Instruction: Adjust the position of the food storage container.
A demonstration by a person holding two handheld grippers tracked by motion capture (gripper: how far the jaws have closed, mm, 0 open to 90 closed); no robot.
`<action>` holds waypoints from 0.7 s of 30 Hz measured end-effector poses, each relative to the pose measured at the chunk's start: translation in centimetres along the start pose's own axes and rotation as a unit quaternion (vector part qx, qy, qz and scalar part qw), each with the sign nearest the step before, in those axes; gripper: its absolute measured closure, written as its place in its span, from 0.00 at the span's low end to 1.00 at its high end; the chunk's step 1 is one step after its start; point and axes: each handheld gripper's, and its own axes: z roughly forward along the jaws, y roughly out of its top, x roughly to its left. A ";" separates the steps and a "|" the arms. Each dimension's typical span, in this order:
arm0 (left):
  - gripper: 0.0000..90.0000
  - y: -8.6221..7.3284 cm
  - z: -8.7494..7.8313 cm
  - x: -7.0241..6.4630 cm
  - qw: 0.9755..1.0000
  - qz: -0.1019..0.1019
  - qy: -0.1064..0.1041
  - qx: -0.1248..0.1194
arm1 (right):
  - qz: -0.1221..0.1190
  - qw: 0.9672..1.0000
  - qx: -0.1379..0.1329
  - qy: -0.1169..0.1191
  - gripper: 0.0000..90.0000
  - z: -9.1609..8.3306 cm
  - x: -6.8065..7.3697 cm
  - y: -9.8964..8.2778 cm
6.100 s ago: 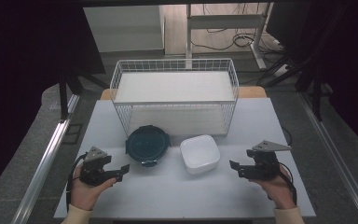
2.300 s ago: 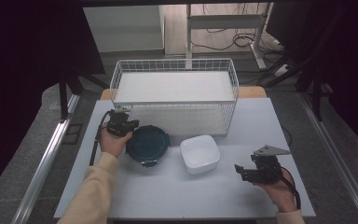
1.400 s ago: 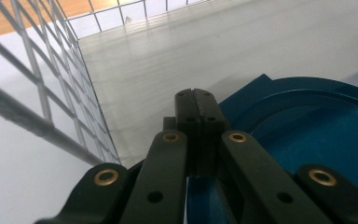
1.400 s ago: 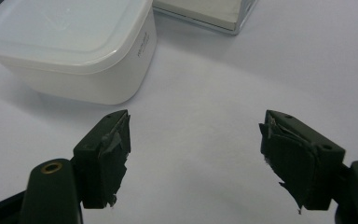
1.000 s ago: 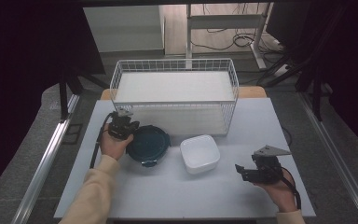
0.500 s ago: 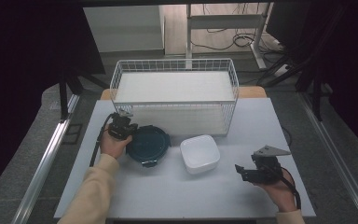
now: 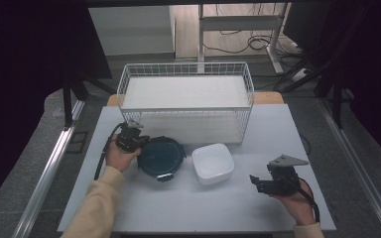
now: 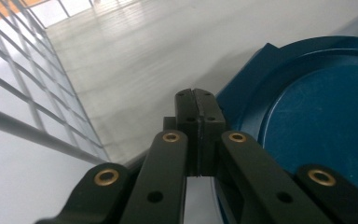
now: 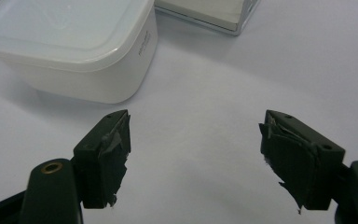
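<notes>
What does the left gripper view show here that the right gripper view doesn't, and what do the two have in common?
Left gripper view alone: the left gripper with jaws pressed together at the rim of the dark blue round container, wire basket mesh beside it. Right gripper view alone: the right gripper with jaws wide apart and nothing between them, the white square lidded container ahead. Shared: the white table and part of the basket.

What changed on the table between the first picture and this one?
The left gripper went from the table's near left up to the blue container, and its fingers are now shut at the container's left rim; whether they pinch the rim is unclear. The right gripper kept its place near the front right, fingers open. The blue container, white container and wire basket stayed put.
</notes>
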 end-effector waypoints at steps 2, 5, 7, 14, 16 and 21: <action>1.00 -0.2 -0.2 -0.2 1.000 0.002 -0.002 -0.001 | -0.001 1.000 0.000 0.000 0.27 0.0 0.0 0.0; 1.00 -0.6 -0.4 -0.7 1.000 -0.004 -0.008 -0.002 | 0.000 1.000 -0.002 0.000 0.27 0.0 0.0 0.0; 1.00 -0.9 -0.7 -1.1 1.000 0.007 -0.008 -0.002 | -0.001 1.000 0.000 0.001 0.27 0.0 0.1 0.0; 1.00 -0.4 -1.5 -1.5 1.000 0.020 0.003 -0.021 | -0.001 1.000 0.000 0.000 0.27 -0.1 0.0 0.0; 1.00 -0.1 -1.9 -1.6 0.999 0.015 -0.005 -0.032 | 0.000 1.000 -0.001 -0.001 0.27 -0.1 0.0 0.0; 1.00 1.7 -2.1 -3.2 0.998 0.037 -0.018 -0.044 | 0.000 1.000 0.000 -0.001 0.27 0.0 -0.1 0.0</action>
